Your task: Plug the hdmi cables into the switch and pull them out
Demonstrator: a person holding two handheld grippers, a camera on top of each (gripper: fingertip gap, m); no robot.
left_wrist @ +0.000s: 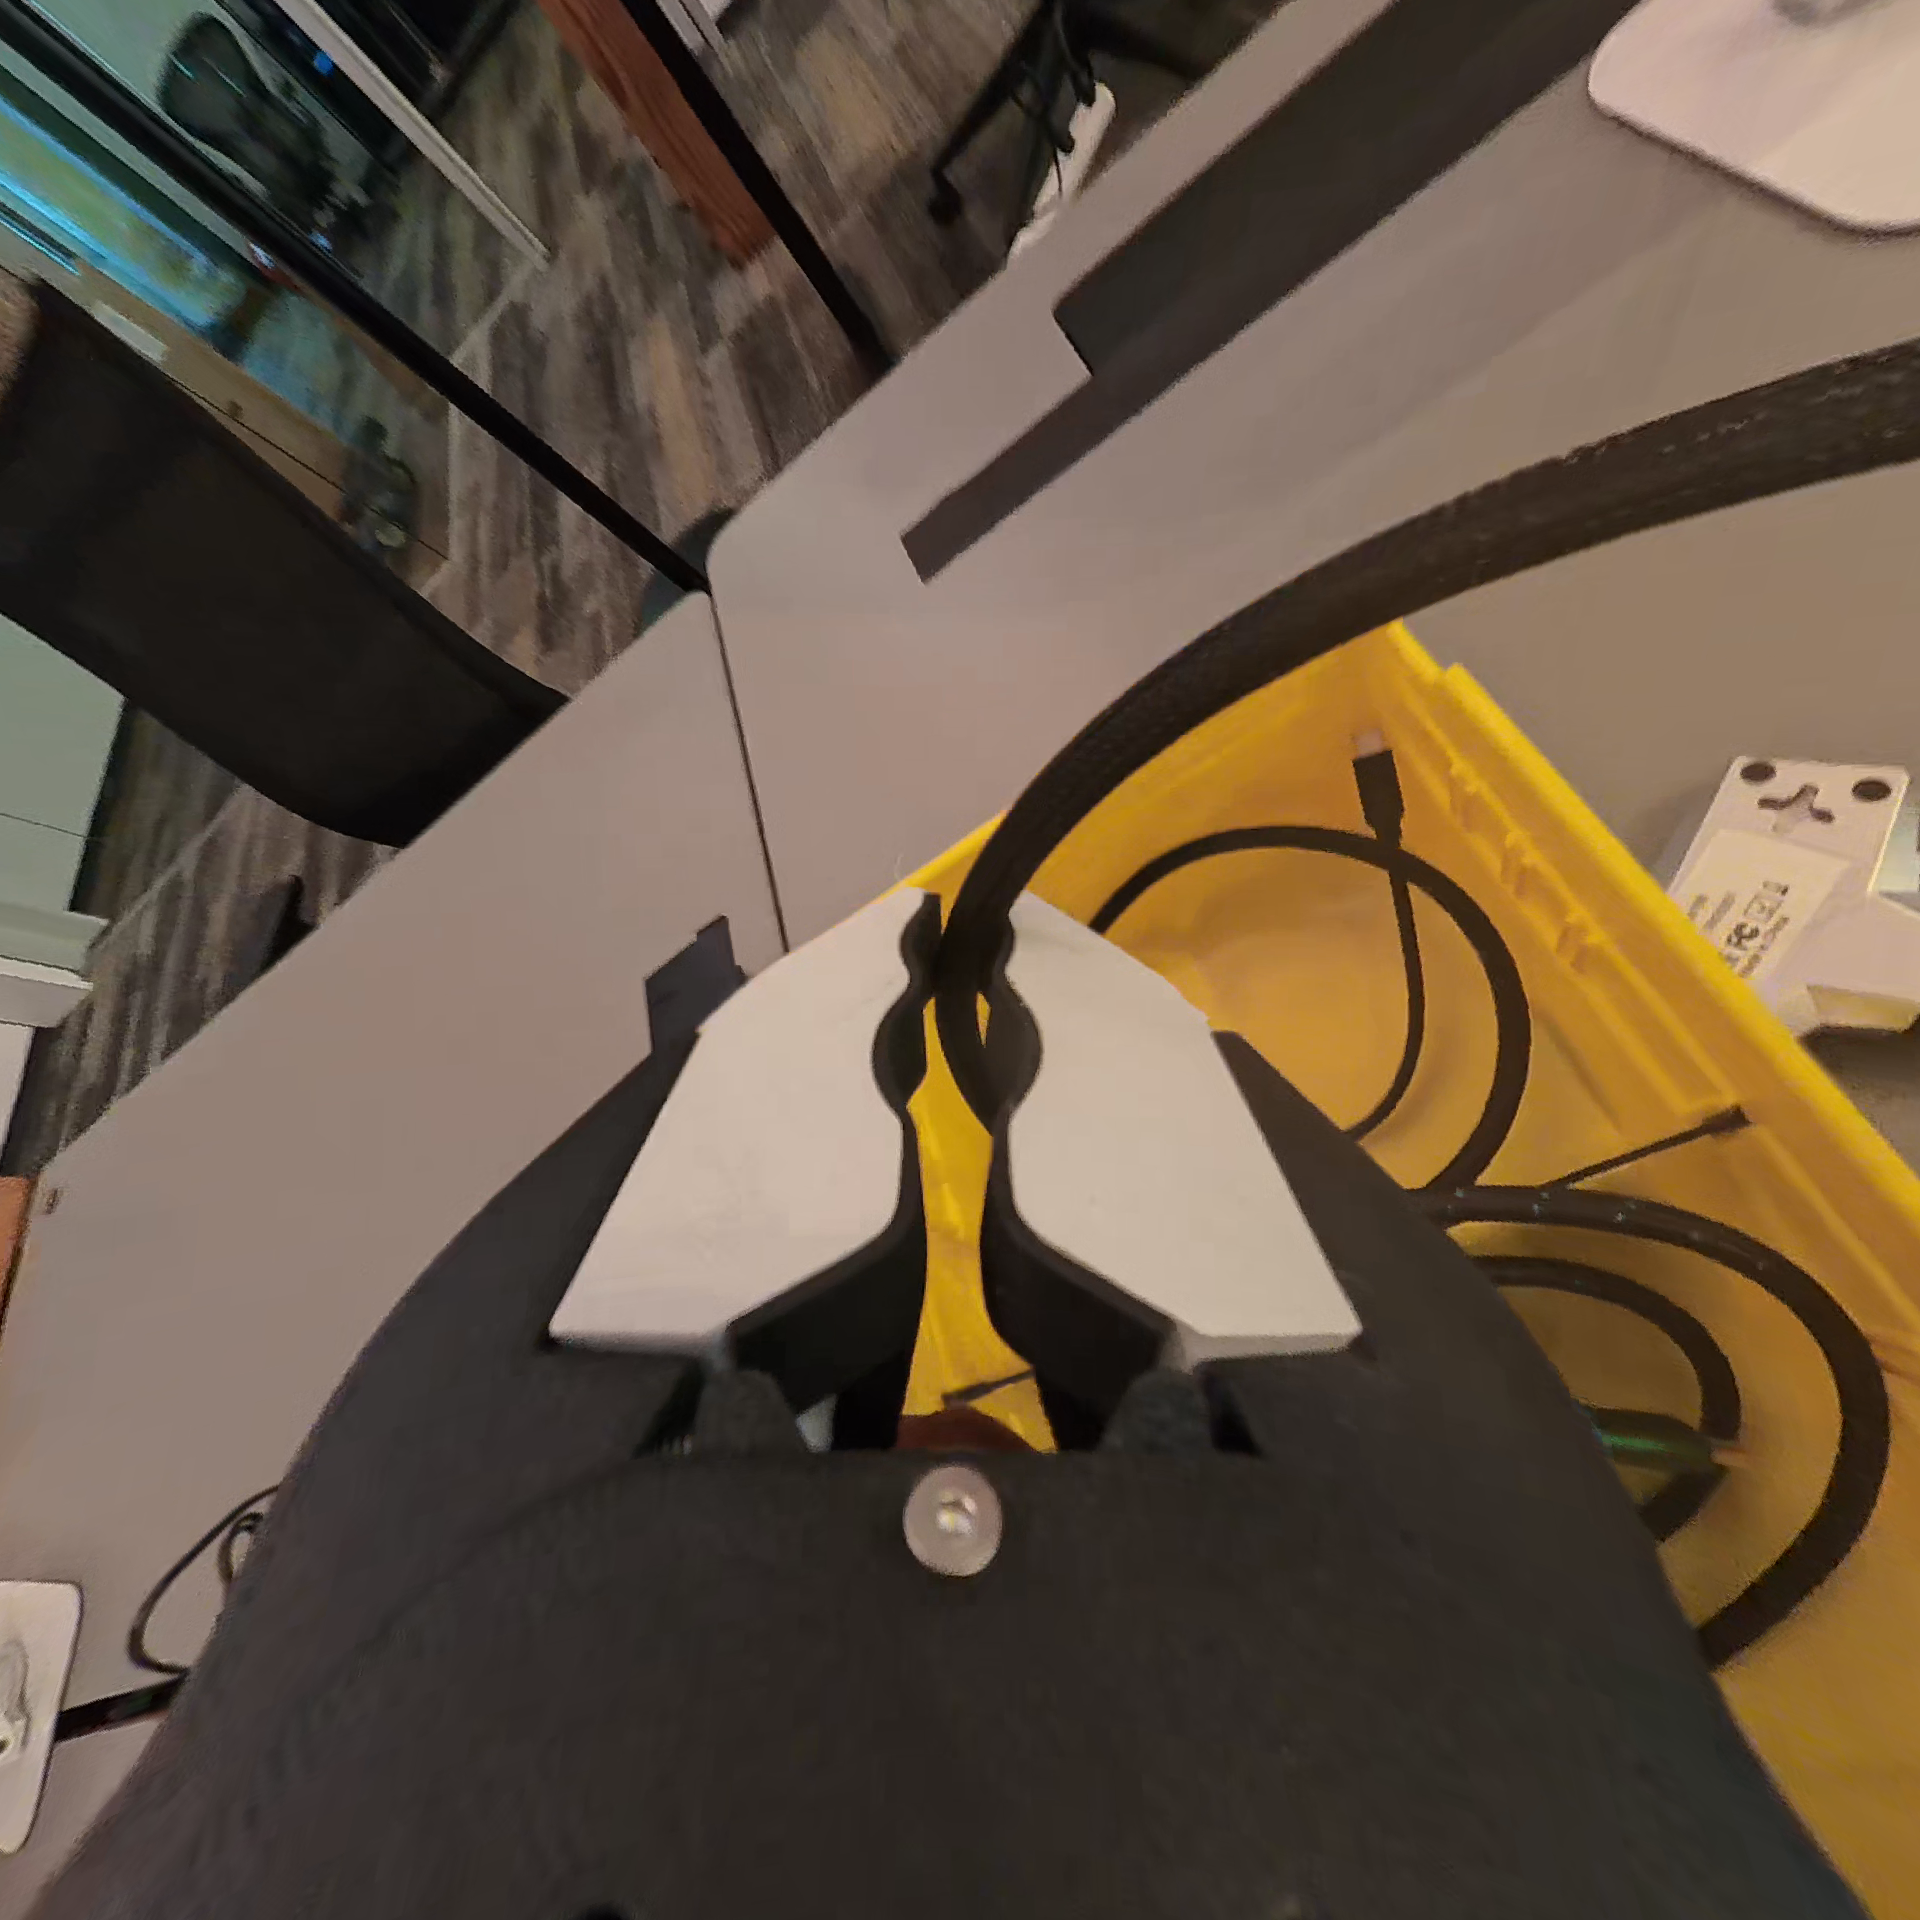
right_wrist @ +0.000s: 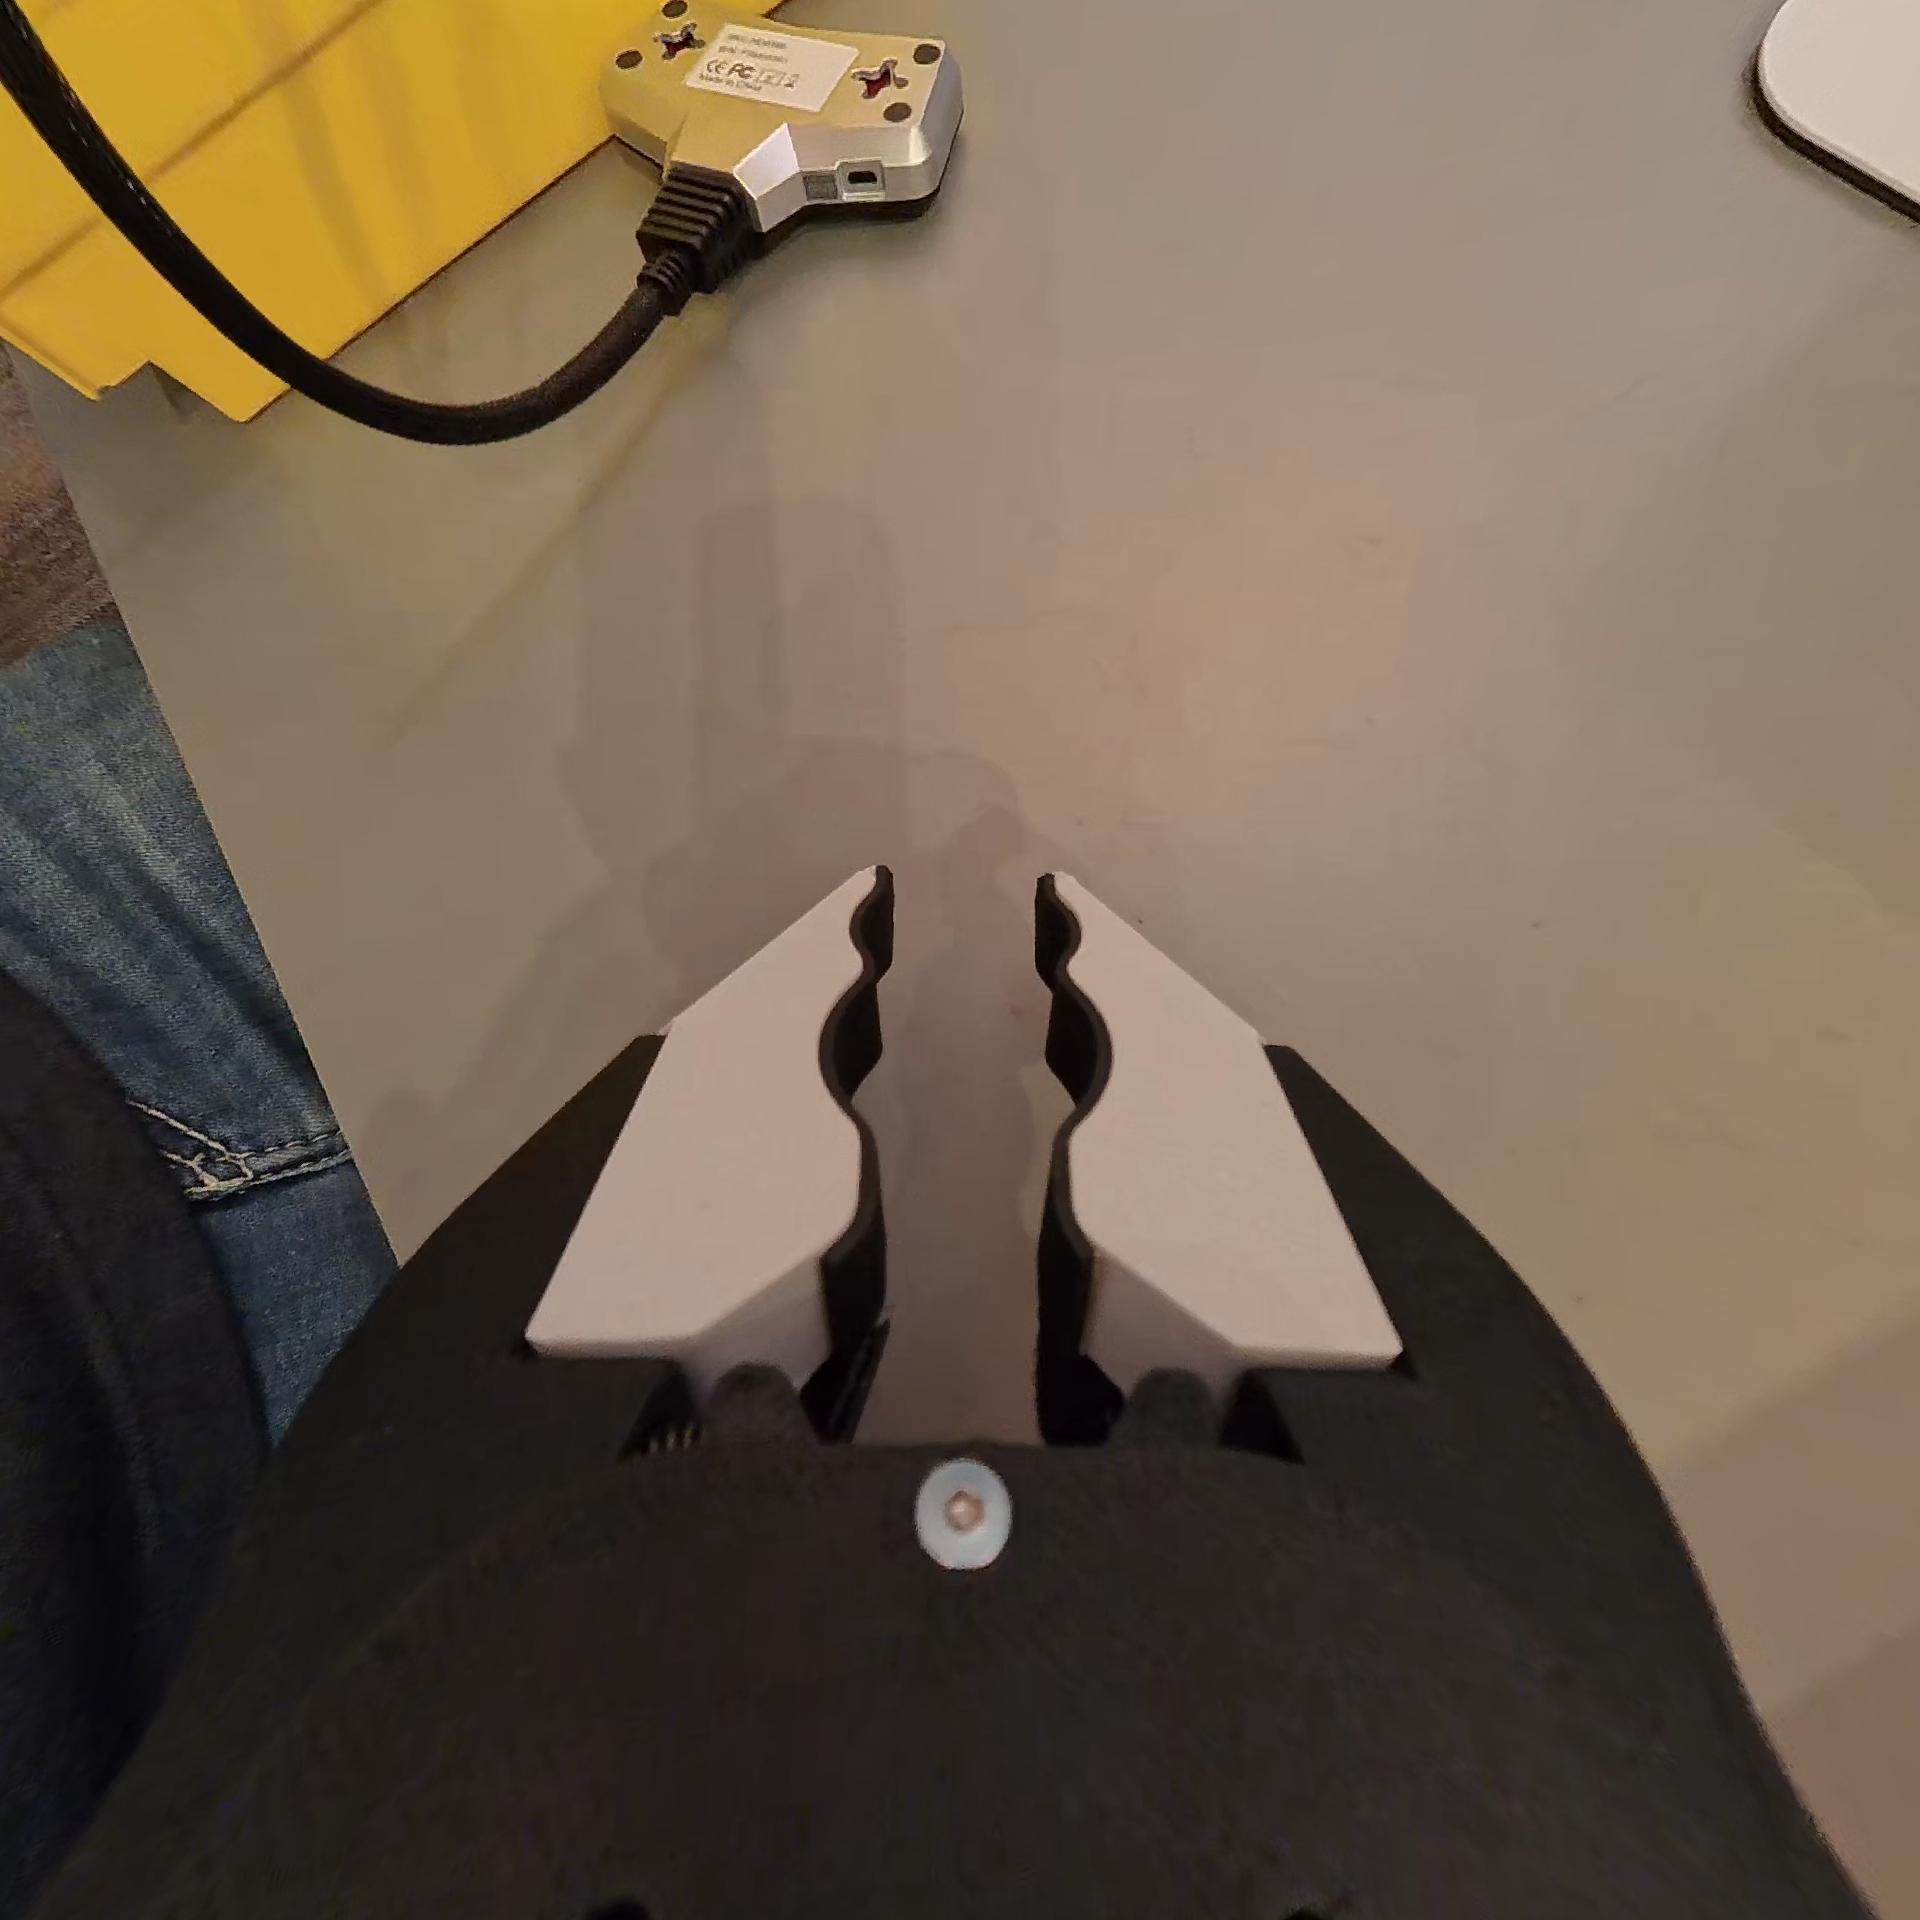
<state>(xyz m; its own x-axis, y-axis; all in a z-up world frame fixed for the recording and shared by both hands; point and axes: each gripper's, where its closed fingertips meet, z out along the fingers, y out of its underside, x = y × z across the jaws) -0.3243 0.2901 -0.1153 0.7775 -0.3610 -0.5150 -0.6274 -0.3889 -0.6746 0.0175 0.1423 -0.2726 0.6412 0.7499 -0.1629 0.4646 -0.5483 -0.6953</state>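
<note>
My left gripper (left_wrist: pixel 961 935) is shut on a thick black braided HDMI cable (left_wrist: pixel 1299 644) and holds it above a yellow bin (left_wrist: pixel 1621 956). The cable arcs up and off to the right. The silver HDMI switch (right_wrist: pixel 790 94) lies underside up on the grey table beside the bin, with a white label on it; it also shows in the left wrist view (left_wrist: pixel 1808 894). A black braided cable (right_wrist: pixel 436 384) with a ribbed plug (right_wrist: pixel 691 223) is plugged into the switch's near end. My right gripper (right_wrist: pixel 961 894) is open and empty, over bare table well short of the switch.
The yellow bin (right_wrist: pixel 208 208) holds a thin black cable (left_wrist: pixel 1455 935) with a small plug and thicker coiled cables (left_wrist: pixel 1766 1382). A white flat base (left_wrist: pixel 1766 104) sits at the far right of the table (right_wrist: pixel 1351 623). A person's denim-clad leg (right_wrist: pixel 156 935) is at the table's left edge. Tip to tip, the grippers are about 40 cm apart.
</note>
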